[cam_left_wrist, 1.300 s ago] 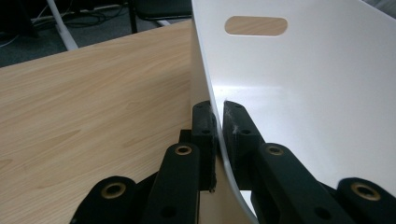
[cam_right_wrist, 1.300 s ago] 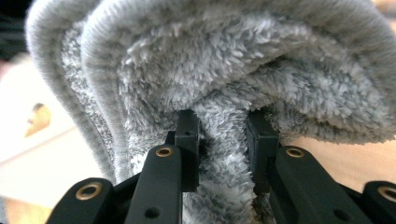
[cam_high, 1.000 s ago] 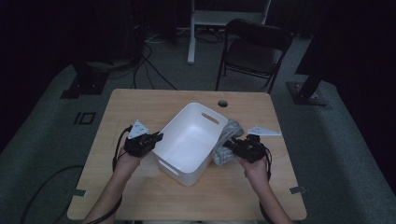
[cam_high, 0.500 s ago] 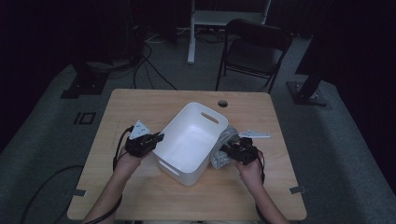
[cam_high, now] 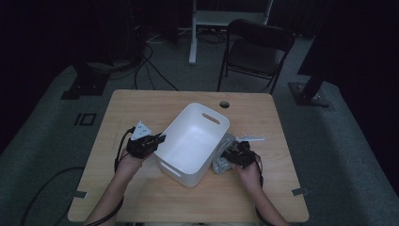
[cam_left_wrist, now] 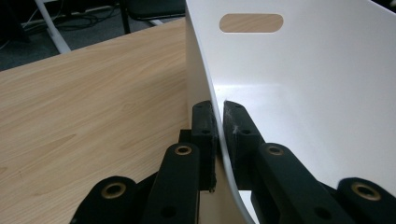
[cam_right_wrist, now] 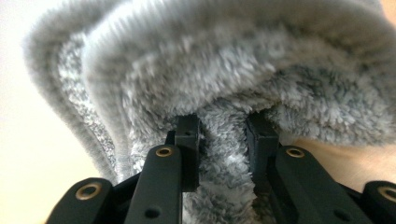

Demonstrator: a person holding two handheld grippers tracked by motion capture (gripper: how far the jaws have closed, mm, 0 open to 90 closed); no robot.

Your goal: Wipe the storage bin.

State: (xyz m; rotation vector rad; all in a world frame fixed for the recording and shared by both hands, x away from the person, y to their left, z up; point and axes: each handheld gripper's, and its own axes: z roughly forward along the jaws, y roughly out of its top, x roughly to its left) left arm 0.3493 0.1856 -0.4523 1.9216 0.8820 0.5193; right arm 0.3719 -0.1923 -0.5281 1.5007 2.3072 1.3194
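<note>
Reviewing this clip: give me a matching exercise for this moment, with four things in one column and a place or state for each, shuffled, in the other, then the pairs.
Things:
1. left gripper
2. right gripper
3. white bin
4. black chair

Places or states:
A. on the floor beyond the table
B. jaws closed on fluffy grey cloth
C. at the middle of the wooden table
D. jaws clamped on a thin white wall

Pairs: 1-D, 2-B, 3-C, 4-A

A white rectangular plastic bin (cam_high: 193, 141) with slotted handle cutouts stands upright and empty, set at an angle. A fluffy grey fleece cloth (cam_high: 222, 160), bunched up, lies just beside the bin's right long wall.
</note>
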